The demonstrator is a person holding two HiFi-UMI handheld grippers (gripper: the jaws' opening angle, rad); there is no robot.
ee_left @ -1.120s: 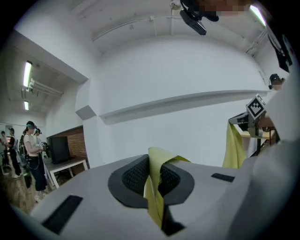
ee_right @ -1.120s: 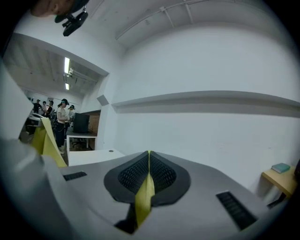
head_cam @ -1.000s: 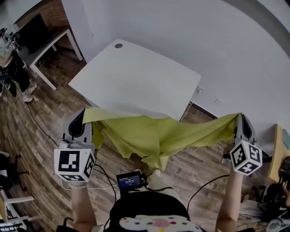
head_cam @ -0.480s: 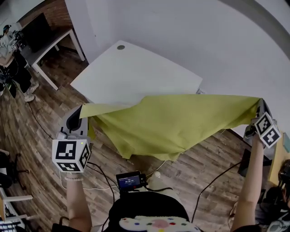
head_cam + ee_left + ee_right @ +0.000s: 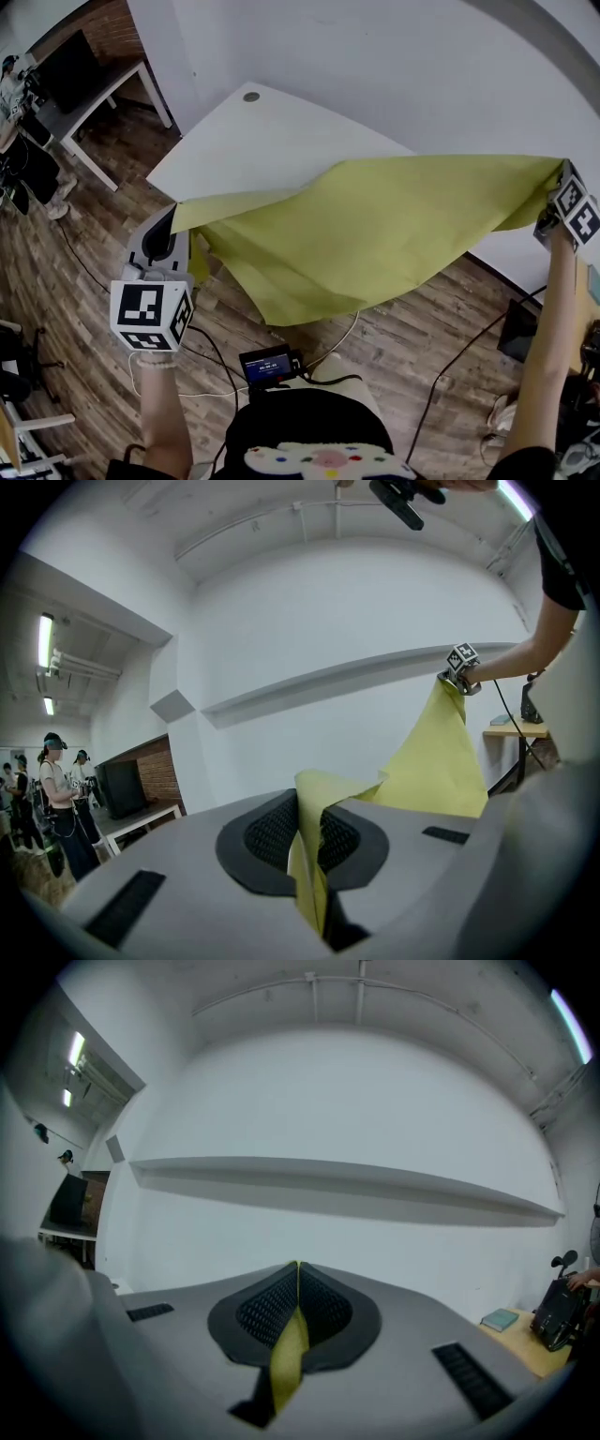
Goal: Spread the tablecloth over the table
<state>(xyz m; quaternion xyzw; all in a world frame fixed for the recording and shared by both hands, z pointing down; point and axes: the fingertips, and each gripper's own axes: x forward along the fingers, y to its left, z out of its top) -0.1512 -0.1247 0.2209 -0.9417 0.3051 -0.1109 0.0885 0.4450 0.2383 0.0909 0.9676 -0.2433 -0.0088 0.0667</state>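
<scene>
- Now both grippers are clamped shut on the tablecloth [image 5: 375,225]: the left gripper [image 5: 176,223] pinches a corner at the table's [image 5: 253,141] near edge, and the right gripper [image 5: 560,180] pinches one high off its right end.
- The cloth hangs airborne over the table's near-right part.
- Best to grip firmly, pull the cloth taut, then carry it level across the table.

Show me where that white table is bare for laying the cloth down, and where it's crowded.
The white table is bare from its round cable hole to the tablecloth, which the left gripper and right gripper hold stretched before its near side. It is crowded on the floor below, where cables lie.
</scene>
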